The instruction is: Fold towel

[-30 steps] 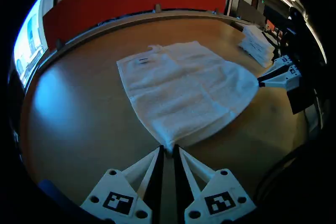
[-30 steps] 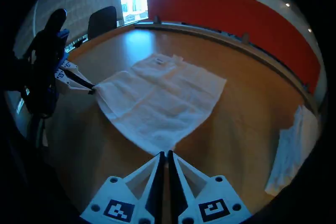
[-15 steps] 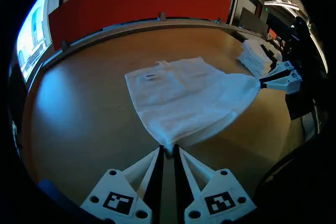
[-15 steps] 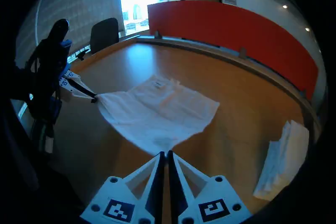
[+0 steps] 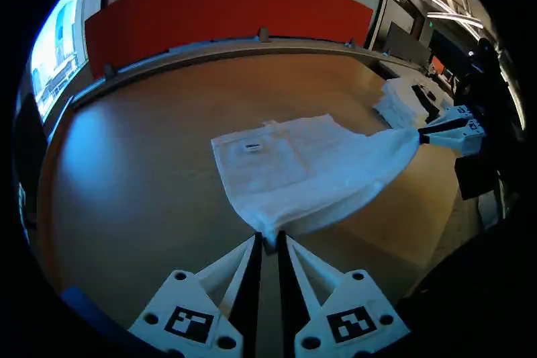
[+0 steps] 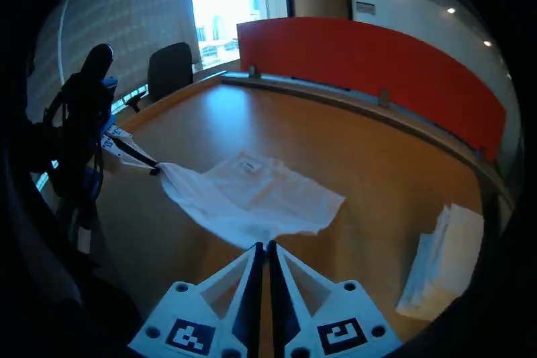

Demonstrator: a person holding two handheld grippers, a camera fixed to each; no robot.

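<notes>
A white towel (image 5: pixel 305 163) lies on the wooden table (image 5: pixel 134 176), its near edge lifted off the surface. My left gripper (image 5: pixel 268 242) is shut on one near corner of the towel. In the left gripper view the right gripper (image 5: pixel 419 136) holds the other near corner, at the right. In the right gripper view the towel (image 6: pixel 258 197) sags between my right gripper (image 6: pixel 264 247), shut on its corner, and the left gripper (image 6: pixel 156 170) pinching the far corner at the left. A small label (image 5: pixel 253 147) shows on the towel's far part, which rests on the table.
A stack of folded white towels (image 6: pixel 443 260) sits near the table's right edge, also seen as a pile (image 5: pixel 403 96) in the left gripper view. A red partition (image 6: pixel 376 69) runs behind the table. A dark chair (image 6: pixel 168 66) stands by the window.
Both grippers have risen and drawn back, lifting the towel's near edge off the table. More of the cloth hangs in the air; the far part stays down.
</notes>
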